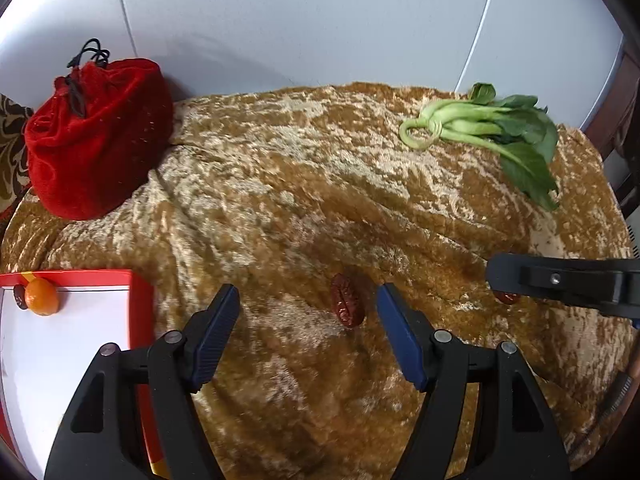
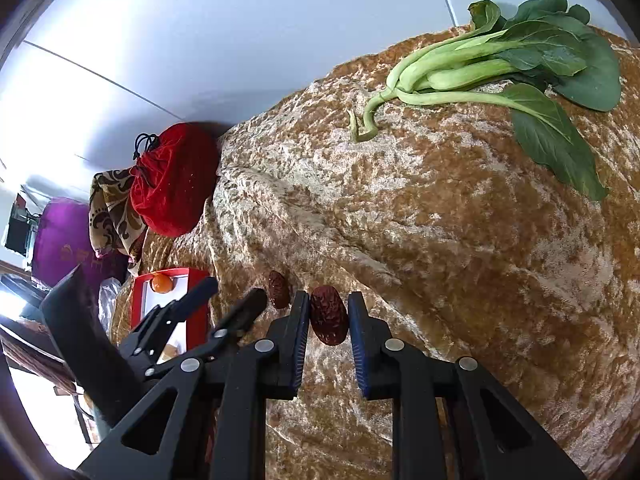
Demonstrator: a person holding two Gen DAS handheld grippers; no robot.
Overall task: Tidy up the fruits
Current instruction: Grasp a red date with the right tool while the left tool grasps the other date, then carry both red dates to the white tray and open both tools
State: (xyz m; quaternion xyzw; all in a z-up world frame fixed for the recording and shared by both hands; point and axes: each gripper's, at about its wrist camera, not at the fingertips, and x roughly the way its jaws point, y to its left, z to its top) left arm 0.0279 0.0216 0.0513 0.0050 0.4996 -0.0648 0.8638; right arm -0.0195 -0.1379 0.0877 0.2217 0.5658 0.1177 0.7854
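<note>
A: Gold crushed-velvet cloth (image 1: 304, 184) covers the desk. Any labels or print?

B: None readable. The red box (image 1: 136, 292) has a plain white inside and a yellow patch at its lower edge, too small to read. The purple cushion (image 2: 64, 236) carries a faint gold mark, blurred.

A: Left claw?

B: The left claw (image 1: 308, 312) stands wide with nothing between its pads. One red date (image 1: 346, 306) lies on the cloth in the gap, closer to the right-hand finger, touching neither.

A: Right claw?

B: The right claw (image 2: 329, 316) is narrow, with a second date (image 2: 329, 314) between the pads. The pads look tight on its sides. In the left view that date is mostly hidden behind the right claw's finger; only its lower end shows.

A: What's in the box?

B: A small orange (image 1: 42, 297) and a third date (image 1: 19, 297) sit at the far rim, touching each other. The box is cut off by the frame edge and partly covered by the left claw.

A: Anything else?

B: A red velvet pouch (image 1: 96, 136), drawstring closed, so contents can't be told. Patterned brown fabric (image 2: 112, 208) beside it, mostly hidden. The leafy greens (image 1: 492, 132) lie far right on the cloth, well apart from the dates. A dark sleeve (image 2: 84, 344) shows behind the left claw, blurred.
</note>
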